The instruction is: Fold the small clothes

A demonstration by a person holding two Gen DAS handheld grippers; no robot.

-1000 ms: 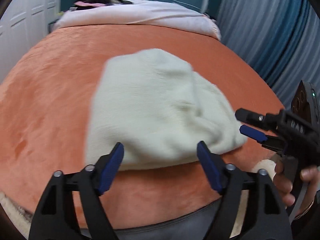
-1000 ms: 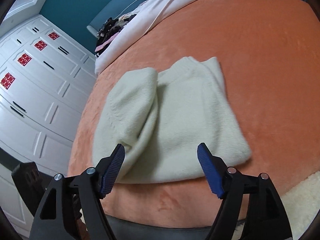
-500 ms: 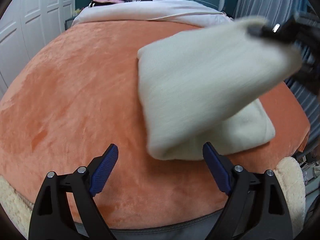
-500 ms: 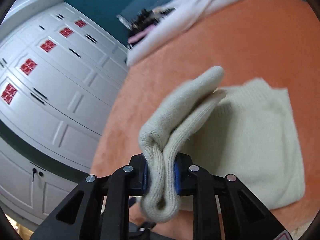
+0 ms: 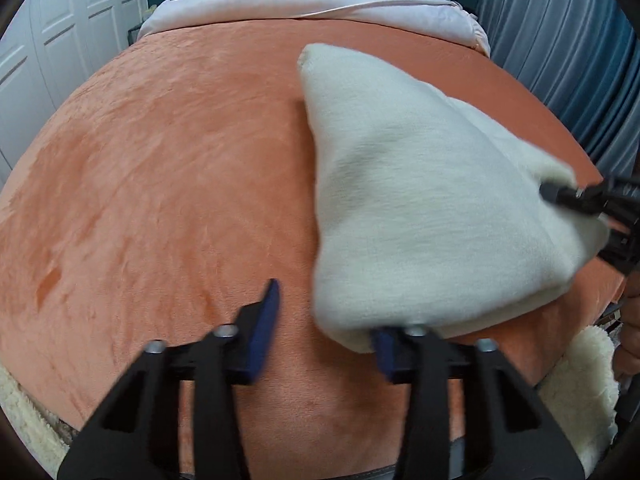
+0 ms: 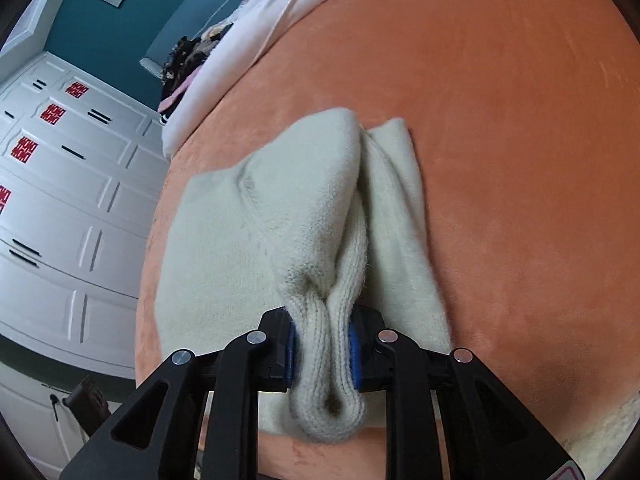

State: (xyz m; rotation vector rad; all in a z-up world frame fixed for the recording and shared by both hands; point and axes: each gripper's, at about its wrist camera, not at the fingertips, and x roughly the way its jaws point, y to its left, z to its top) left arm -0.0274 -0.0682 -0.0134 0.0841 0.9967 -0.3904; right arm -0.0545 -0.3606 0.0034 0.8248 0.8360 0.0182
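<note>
The cream knit sweater lies partly folded on the orange blanket, lower centre of the right view. The right gripper pinches its ribbed hem. The left gripper has just been closing, pads not yet gripping the corner. Folding is midway; flattening remains.

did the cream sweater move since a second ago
Yes. The cream sweater has been lifted off the orange blanket at one edge, pinched by the right gripper, and folded over.
</note>
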